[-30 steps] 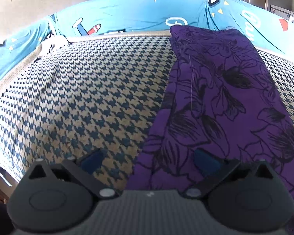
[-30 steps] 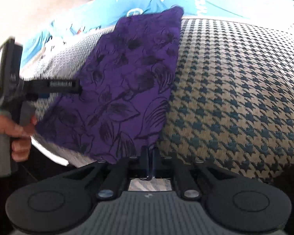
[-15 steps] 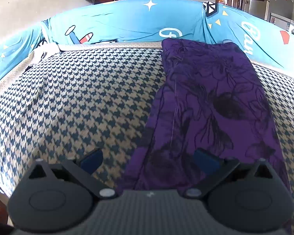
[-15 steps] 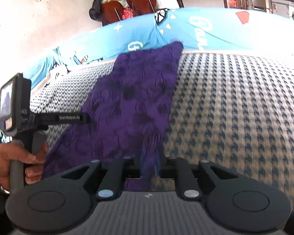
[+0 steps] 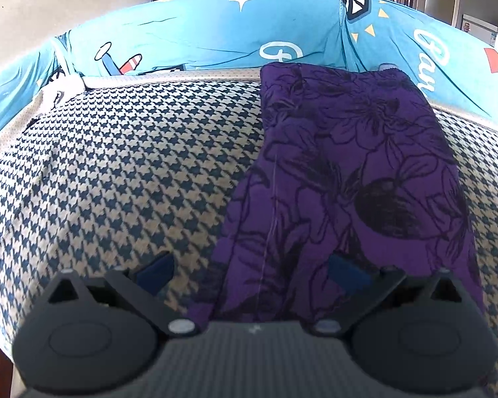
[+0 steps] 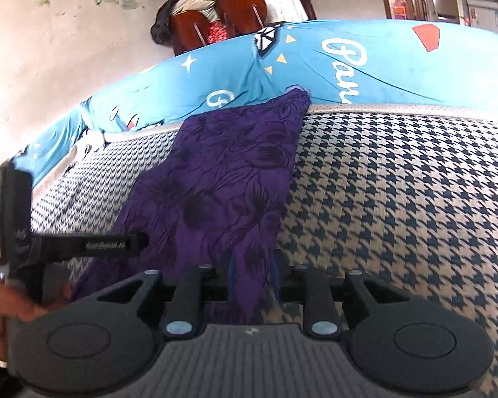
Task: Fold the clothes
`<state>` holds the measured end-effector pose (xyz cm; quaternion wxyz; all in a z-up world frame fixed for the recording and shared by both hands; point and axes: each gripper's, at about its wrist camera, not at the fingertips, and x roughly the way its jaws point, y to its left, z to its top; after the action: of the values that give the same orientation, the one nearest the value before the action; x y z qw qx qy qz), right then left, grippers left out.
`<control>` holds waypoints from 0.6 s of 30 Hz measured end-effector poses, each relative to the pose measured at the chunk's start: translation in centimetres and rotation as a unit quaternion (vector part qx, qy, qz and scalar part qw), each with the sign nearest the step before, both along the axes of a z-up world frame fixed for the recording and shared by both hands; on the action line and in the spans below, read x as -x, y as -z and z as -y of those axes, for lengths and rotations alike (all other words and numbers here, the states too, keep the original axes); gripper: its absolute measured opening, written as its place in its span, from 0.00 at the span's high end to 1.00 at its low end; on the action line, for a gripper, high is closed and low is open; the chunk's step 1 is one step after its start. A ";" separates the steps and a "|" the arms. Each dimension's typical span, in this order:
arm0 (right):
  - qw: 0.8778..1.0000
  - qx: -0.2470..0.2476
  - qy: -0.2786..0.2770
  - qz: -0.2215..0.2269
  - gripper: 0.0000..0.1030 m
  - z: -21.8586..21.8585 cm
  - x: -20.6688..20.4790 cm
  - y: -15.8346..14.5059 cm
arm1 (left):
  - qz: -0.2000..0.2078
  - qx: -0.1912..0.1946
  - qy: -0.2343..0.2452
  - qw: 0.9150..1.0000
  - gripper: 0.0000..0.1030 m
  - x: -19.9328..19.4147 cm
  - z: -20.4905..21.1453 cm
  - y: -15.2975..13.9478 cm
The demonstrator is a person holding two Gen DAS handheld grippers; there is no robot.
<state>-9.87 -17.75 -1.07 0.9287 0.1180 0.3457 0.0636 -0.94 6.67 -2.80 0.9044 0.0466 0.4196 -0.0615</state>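
Right gripper [image 6: 252,277] has just been opening, its jaws slack around the hem of one purple floral garment [image 6: 222,182]. Left gripper [image 5: 249,270] gapes wide, empty. Garment lies long, crinkled, on houndstooth weave [image 5: 123,165]; smooth blue sheet [image 5: 215,36] beyond.

Left tongs [image 5: 252,273] wide, right tongs [image 6: 253,277] barely parted

Garment [image 5: 342,172] on sofa seat [image 5: 132,172]
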 end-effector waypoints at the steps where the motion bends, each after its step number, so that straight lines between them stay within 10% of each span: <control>1: 1.000 -0.002 0.001 0.002 0.71 0.2 -0.7 0.0 | 0.000 0.001 0.003 1.000 0.00 -0.2 0.2 -0.1; 18: 0.996 -0.079 0.039 0.018 0.55 4.7 -13.3 1.4 | -0.021 -0.022 0.019 0.999 0.00 -4.9 3.1 0.7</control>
<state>3.45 -22.45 -2.44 0.9242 0.2033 0.3184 0.0566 3.95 3.56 -3.51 0.8928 0.0730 0.4390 -0.0701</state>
